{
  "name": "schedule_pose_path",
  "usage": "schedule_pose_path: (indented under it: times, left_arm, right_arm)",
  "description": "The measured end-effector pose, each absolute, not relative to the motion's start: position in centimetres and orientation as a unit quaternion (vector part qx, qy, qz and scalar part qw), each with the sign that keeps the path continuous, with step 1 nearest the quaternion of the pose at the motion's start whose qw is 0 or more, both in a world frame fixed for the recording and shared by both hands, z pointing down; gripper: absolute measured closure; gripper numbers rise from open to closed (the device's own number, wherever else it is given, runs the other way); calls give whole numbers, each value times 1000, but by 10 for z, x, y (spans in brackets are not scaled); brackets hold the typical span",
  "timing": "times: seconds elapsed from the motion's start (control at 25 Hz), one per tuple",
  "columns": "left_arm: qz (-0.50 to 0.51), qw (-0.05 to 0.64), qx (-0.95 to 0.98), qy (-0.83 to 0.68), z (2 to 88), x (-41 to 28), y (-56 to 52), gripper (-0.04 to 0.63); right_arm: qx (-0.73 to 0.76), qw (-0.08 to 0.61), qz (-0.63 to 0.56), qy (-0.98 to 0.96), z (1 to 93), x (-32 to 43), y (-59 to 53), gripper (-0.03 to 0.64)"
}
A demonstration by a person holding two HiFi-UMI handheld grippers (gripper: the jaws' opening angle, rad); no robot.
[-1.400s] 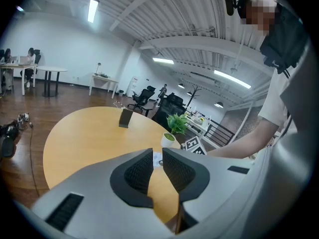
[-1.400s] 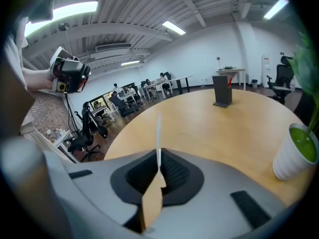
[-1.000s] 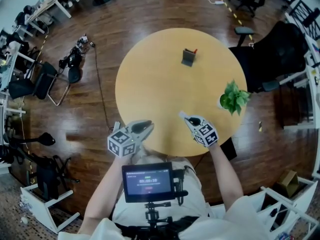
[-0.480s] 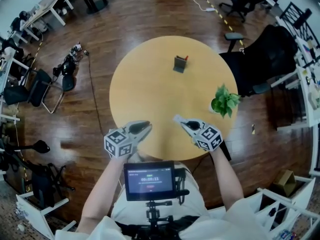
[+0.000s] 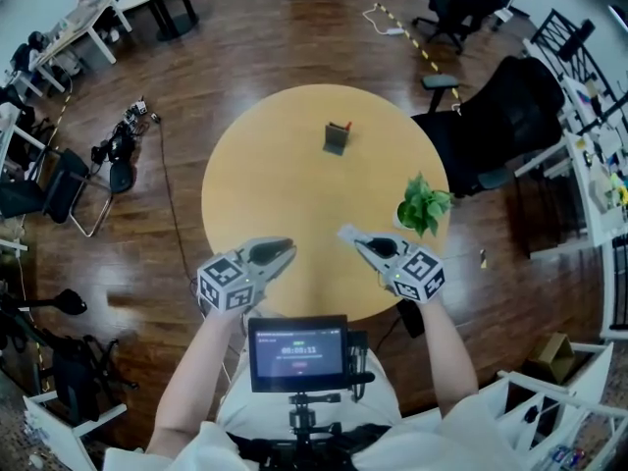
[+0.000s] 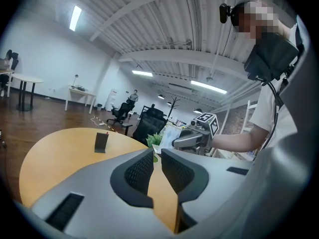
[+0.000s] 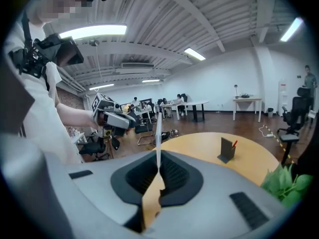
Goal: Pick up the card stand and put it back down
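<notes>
Card stand (image 5: 337,138) stood untouched near the tabletop's (image 5: 245,194) far edge. The right gripper (image 5: 355,240) pinched a white card (image 7: 158,128) in its fingers; the left gripper (image 5: 290,250) was slightly open, empty.

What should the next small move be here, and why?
Probably reach the left gripper forward across the table toward the stand. Its jaws stand apart with nothing between them, while the right gripper is shut on a white card. The stand sits upright on the far side, beyond both grippers.
</notes>
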State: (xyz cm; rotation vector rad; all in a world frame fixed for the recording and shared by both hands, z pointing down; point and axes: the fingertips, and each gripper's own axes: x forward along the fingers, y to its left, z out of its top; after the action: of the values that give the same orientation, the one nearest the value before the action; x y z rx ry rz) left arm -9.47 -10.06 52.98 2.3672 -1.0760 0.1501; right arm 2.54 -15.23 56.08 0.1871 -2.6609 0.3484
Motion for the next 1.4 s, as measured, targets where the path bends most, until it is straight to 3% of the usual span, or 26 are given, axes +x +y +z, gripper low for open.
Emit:
schedule_pose_path:
  times: [0.24,1.12,1.4]
  left_arm:
    - [34,252,887,-385,510,-89,-111,591]
    - [-53,209,892,-398,403,-107,-132,588]
    - [-33,187,894,-405,392,-109,-133,588]
  right_arm:
    - [65,222,103,-967,522,30,-159,594]
    - [49,177,54,-982,407,30,-156,594]
    - [39,173,44,-983,396,26,-151,594]
